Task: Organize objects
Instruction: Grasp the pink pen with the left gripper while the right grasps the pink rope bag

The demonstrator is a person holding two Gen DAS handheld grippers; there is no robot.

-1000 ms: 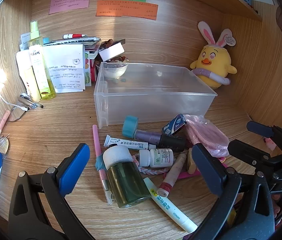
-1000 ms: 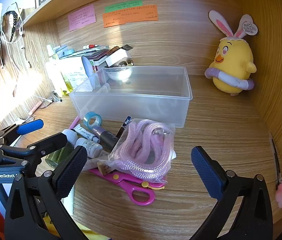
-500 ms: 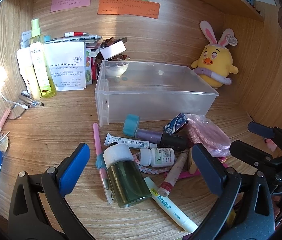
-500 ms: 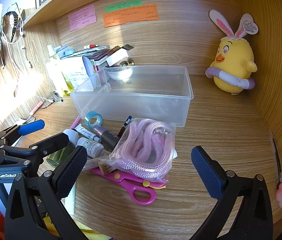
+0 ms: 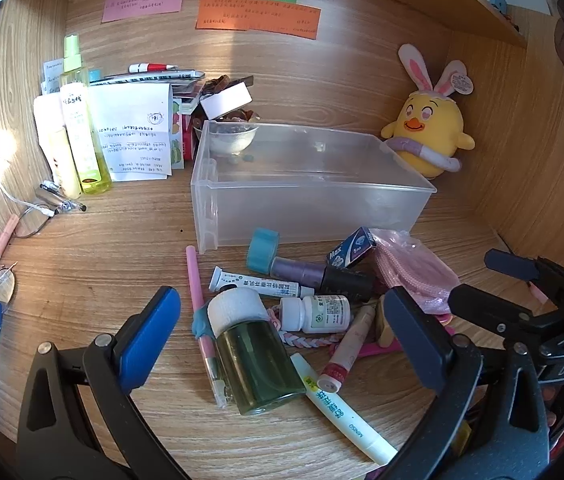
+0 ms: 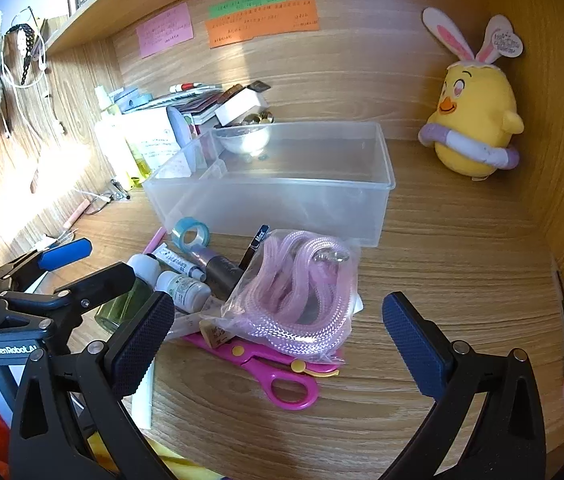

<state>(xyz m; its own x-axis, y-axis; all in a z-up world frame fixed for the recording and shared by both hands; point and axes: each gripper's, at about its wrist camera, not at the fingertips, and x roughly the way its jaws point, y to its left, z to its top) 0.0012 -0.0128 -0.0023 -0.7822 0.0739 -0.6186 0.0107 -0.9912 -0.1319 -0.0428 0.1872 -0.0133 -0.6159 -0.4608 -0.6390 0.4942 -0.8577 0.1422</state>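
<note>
Left gripper [image 5: 282,336] spread wide, empty; green glass bottle [image 5: 256,364] lying on counter [image 5: 102,264] between its fingers. Likely heavy, slick, breakable: grip mid-body. Right gripper [image 6: 278,336] also spread, empty; bagged pink cord [image 6: 302,300] just ahead, soft, light.

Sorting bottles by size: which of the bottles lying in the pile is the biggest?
The green glass bottle with the white cap, far wider than the small white pill bottle beside it.

Clear plastic bin [image 5: 314,196] upright, nearly empty; clutter just before it: green bottle [image 5: 256,354] lying flat, bagged pink cord [image 6: 302,304], pink scissors [image 6: 278,380]
</note>
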